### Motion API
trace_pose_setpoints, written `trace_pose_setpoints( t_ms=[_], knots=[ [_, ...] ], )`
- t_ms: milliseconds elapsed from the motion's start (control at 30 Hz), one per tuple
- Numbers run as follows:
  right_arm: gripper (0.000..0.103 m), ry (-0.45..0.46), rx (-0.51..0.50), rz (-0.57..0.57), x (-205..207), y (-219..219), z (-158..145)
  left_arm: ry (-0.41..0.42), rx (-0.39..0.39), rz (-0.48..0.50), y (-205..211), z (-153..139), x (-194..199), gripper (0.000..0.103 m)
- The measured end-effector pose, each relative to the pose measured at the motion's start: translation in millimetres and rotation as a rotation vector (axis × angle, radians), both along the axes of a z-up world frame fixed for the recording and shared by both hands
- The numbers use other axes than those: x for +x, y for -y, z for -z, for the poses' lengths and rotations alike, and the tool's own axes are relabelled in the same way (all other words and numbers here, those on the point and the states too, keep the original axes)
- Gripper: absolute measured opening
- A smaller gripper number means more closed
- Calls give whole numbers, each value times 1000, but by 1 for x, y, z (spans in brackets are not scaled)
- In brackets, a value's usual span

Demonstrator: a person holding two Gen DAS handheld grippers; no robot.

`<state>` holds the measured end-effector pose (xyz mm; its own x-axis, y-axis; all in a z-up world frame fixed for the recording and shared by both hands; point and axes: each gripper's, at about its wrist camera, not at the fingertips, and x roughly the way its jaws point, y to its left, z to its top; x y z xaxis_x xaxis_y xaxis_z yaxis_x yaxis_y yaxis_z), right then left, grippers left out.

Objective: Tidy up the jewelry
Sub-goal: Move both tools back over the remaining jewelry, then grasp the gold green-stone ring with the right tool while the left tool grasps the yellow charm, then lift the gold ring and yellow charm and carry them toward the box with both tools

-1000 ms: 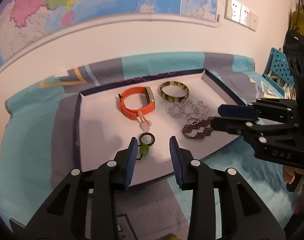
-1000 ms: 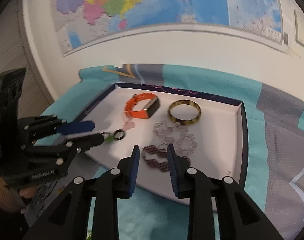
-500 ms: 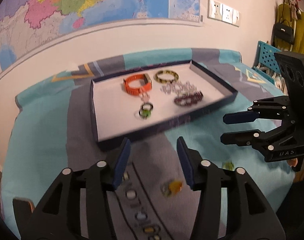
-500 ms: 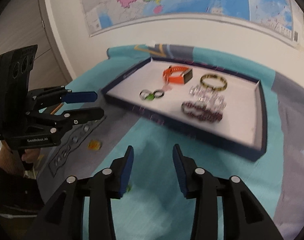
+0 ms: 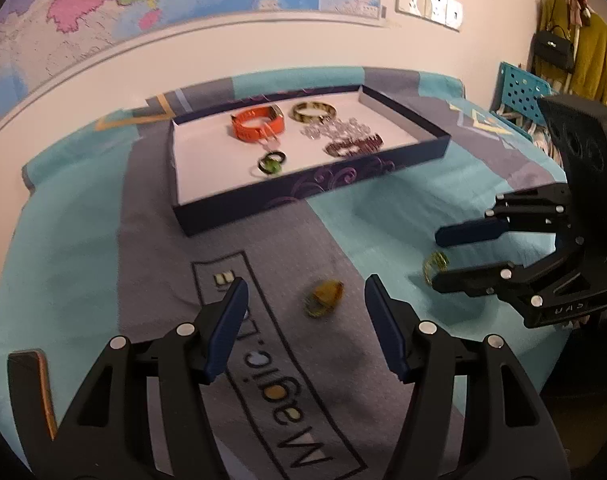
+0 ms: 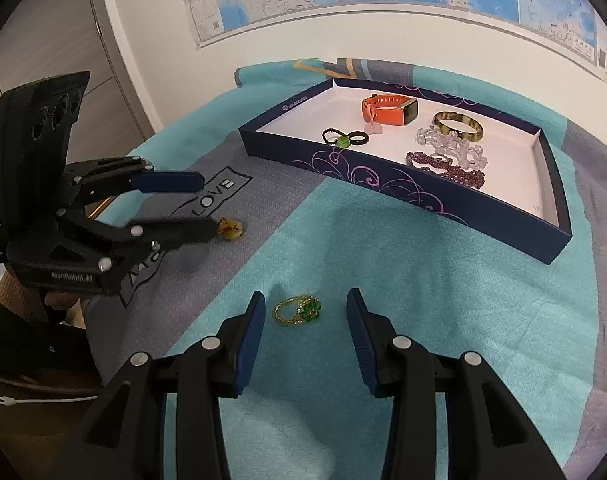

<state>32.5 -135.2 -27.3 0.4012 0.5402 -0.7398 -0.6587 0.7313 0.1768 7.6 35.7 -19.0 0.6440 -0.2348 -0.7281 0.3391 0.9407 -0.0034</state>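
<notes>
left hand-held gripper (image 5: pixel 306 316): jaws just opening, empty | right hand-held gripper (image 6: pixel 306 322): apart, empty

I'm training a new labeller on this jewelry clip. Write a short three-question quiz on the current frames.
1. True or false: the orange watch lies inside the tray.
2. Which piece lies between the right claw's fingers? A) gold bangle B) green-stone ring C) purple bracelet
3. Fill in: the amber pendant lies on the ____ in front of the left claw.

Key: 1 true. 2 B, the green-stone ring; the jaws stand open, untouched. 3 cloth.
</notes>
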Motion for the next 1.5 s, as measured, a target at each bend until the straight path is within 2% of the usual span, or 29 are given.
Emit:
trace_pose_setpoints(
  t_ms=[167, 233, 267, 433, 600, 767, 1500],
  knots=[
    [39, 18, -21, 2, -4, -2, 0, -29, 1, 18, 7, 7, 1, 51],
    [39, 28, -33, 3, -6, -3, 0, -44, 4, 19, 10, 10, 2, 41],
    [39, 30, -36, 2, -6, -4, 0, -50, 5, 21, 11, 11, 2, 40],
    [33, 46, -52, 8, -7, -4, 1, -66, 14, 24, 15, 15, 2, 30],
    [15, 55, -64, 23, -4, 0, 1, -74, 6, 18, 15, 15, 4, 17],
    [11, 48, -53, 32, -1, 4, 1, -75, -4, 21, 18, 14, 5, 16],
    [11, 41, 11, 132, 15, 31, -6, -75, -51, 5, 26, 11, 16, 11]
  ],
)
